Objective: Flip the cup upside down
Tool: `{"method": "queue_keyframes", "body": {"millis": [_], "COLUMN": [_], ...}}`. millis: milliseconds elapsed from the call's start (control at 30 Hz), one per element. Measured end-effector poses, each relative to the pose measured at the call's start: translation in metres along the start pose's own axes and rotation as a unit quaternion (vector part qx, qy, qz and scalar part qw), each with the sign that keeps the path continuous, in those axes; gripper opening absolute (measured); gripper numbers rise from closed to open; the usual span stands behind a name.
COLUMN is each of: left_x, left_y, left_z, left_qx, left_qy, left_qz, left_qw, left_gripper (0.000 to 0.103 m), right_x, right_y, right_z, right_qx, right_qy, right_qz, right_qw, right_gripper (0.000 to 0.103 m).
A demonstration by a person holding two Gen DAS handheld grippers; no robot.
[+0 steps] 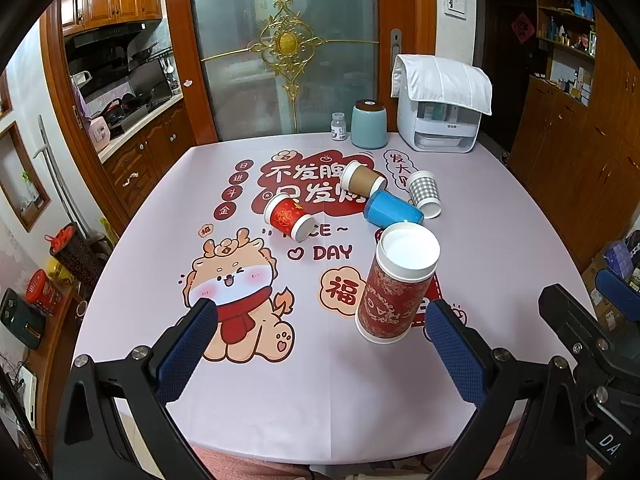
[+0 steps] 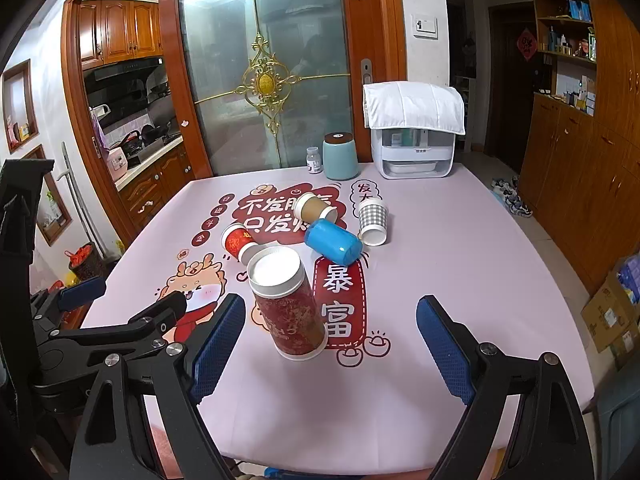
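Blue-padded and spread wide, your left tongs (image 1: 320,344) hover low over the near edge of the desk (image 1: 280,412), gripping nothing. Your right tongs (image 2: 330,344) are just as far apart and just as empty. Both point forward at the same thing, which suggests you are sizing up an approach rather than committing to one.

Between the two sets stands the dark red cup (image 1: 394,284), the nearest of the lot. It rests on its wider rim with the flat white base facing up (so it already reads as upside down), and it seems to lean a little, though the lens may be exaggerating that. Nothing touches it, and the cloth around it is bare enough for a grasp from either side.

Farther back, four cups lie tipped on their sides and likely still need turning. The small red cup (image 1: 289,218) sits alone to the left, easy to reach. The blue cup (image 1: 390,210) is wedged against the brown cup (image 1: 362,179) and close beside the checked cup (image 1: 425,193), so those three crowd one another; going for one may well nudge the others and set them rolling.

At the far edge stand a small white bottle (image 1: 339,127), a teal canister (image 1: 369,124) and a white box (image 1: 440,120) draped with a towel, all well clear of your work.
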State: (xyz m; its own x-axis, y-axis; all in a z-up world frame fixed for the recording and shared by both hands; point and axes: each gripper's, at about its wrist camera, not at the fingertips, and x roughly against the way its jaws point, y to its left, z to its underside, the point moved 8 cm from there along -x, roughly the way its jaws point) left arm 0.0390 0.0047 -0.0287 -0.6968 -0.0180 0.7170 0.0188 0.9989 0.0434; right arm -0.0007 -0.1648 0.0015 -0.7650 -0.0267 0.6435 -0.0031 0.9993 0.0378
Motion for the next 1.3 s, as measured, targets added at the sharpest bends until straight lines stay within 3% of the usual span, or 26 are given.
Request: {"method": "queue_keyframes", "body": {"millis": [1300], "left_x": [-0.0028], "left_y": [-0.0011], "left_z": [0.0088], "left_qx": [0.000], "left_qy": [0.009], "left_qz": [0.003], "left_qw": [1.0000], "left_gripper": [0.102], "right_x": [-0.0042], "right_y": [0.0063], "right_z": [0.0022], "right_qx": [-0.004], "right_qy": [0.006], "right_qz": [-0.003], "right_qw": [1.000], "right_gripper": [0.089]}}
